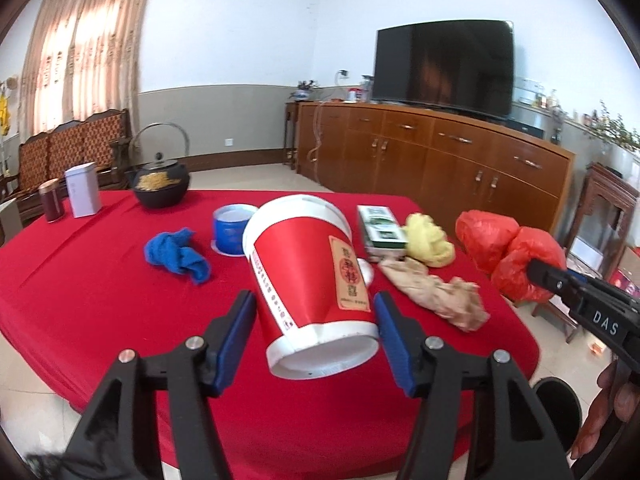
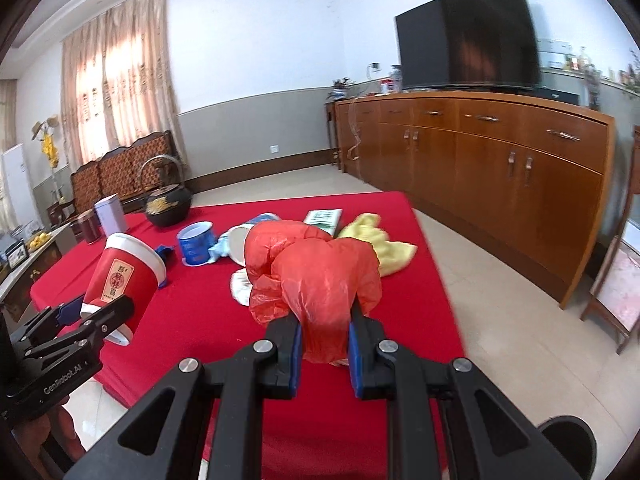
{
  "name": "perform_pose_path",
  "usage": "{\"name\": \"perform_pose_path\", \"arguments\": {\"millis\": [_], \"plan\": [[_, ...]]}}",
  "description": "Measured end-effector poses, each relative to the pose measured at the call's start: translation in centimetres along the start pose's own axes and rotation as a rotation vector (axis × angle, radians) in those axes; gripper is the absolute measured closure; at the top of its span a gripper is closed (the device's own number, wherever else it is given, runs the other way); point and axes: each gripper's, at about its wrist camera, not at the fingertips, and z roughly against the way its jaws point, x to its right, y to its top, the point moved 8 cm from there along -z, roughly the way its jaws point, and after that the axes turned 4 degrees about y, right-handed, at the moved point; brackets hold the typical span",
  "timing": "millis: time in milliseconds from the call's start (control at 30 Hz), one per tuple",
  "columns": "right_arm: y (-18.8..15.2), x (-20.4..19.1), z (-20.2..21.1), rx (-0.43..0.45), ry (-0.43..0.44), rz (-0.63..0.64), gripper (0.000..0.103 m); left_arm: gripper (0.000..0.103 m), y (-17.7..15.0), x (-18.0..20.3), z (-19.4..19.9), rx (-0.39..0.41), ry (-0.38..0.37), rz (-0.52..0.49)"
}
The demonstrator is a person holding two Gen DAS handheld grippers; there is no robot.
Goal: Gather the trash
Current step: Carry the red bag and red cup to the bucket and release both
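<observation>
My left gripper (image 1: pixel 316 312) is shut on a big red paper cup (image 1: pixel 308 272) with a white rim, held tilted above the red tablecloth (image 1: pixel 100 280); it also shows in the right wrist view (image 2: pixel 120 280). My right gripper (image 2: pixel 324 332) is shut on a crumpled red plastic bag (image 2: pixel 316 272), lifted over the table; the bag also shows at the right of the left wrist view (image 1: pixel 508 252). On the cloth lie a crumpled brown paper (image 1: pixel 436 288), a yellow rag (image 1: pixel 428 240), a blue rag (image 1: pixel 176 254) and a blue cup (image 1: pixel 232 228).
A green-and-white box (image 1: pixel 380 228), a black iron teapot (image 1: pixel 160 184), a white tin (image 1: pixel 82 190) and a dark red can (image 1: pixel 51 200) stand on the table. A wooden sideboard (image 1: pixel 440 156) with a TV (image 1: pixel 444 66) lines the far wall. A wooden chair (image 2: pixel 616 280) stands right.
</observation>
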Motion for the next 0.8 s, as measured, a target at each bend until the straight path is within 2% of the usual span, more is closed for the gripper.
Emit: {"name": "perform_pose_path", "arguments": {"millis": [400,800], "plan": [[-2.3,6.7,5.3,0.006,-0.122,-0.061,0.083,0.041,-0.9,7.6,1.3,-0.009,-0.144,-0.072],[-4.6,13.5,10.2,0.015,-0.240,-0.127,0.083,0.041,-1.3,14.2,2.2,-0.011,-0.258,-0.149]]}}
